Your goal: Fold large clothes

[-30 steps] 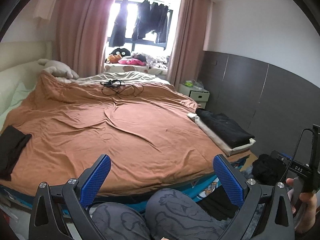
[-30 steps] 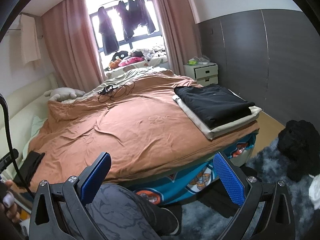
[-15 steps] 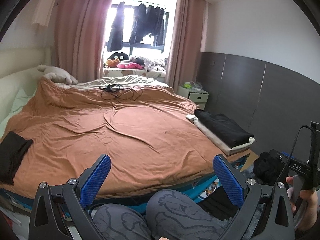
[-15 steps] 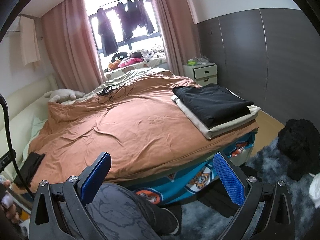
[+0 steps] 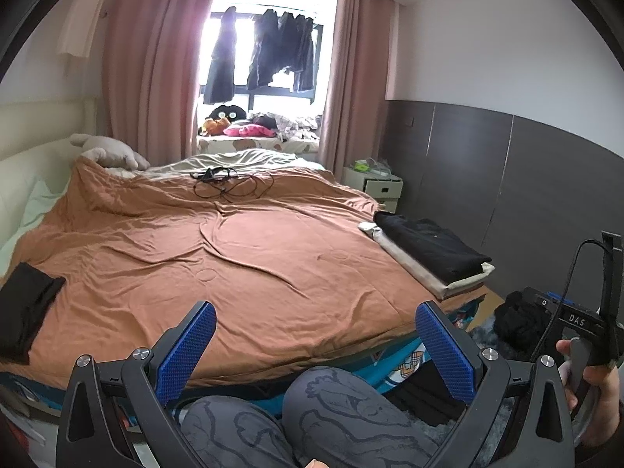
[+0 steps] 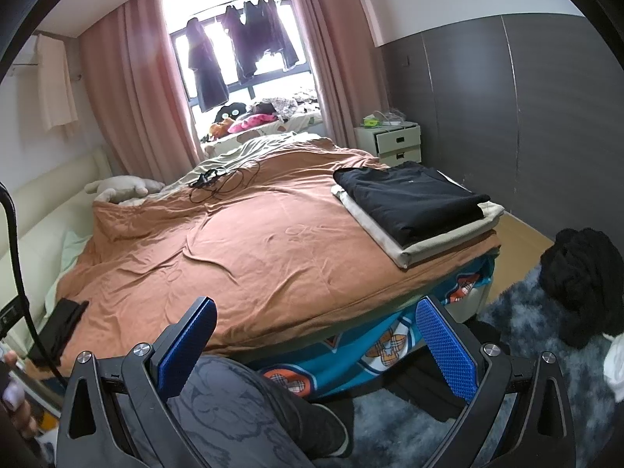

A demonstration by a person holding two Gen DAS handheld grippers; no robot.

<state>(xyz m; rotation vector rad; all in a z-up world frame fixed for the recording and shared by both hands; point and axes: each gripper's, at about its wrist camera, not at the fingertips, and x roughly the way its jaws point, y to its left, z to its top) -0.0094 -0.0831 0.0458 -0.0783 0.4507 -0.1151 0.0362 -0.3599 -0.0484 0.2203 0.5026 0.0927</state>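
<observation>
daylight enters through the window [image 5: 269,58] at the far end and is blown out to white, leaving the hanging clothes [image 5: 280,50] as silhouettes. pink haze of glare spreads over the curtains [image 6: 128,89]. the bed cover [image 5: 234,253] is evenly lit and sharp. strong fisheye bending, black corners.

An orange-brown duvet [image 5: 241,257] covers the bed, with tangled black cables [image 5: 230,185] lying near its far end. A white nightstand [image 6: 396,144] stands beside pink curtains [image 6: 128,89].
</observation>
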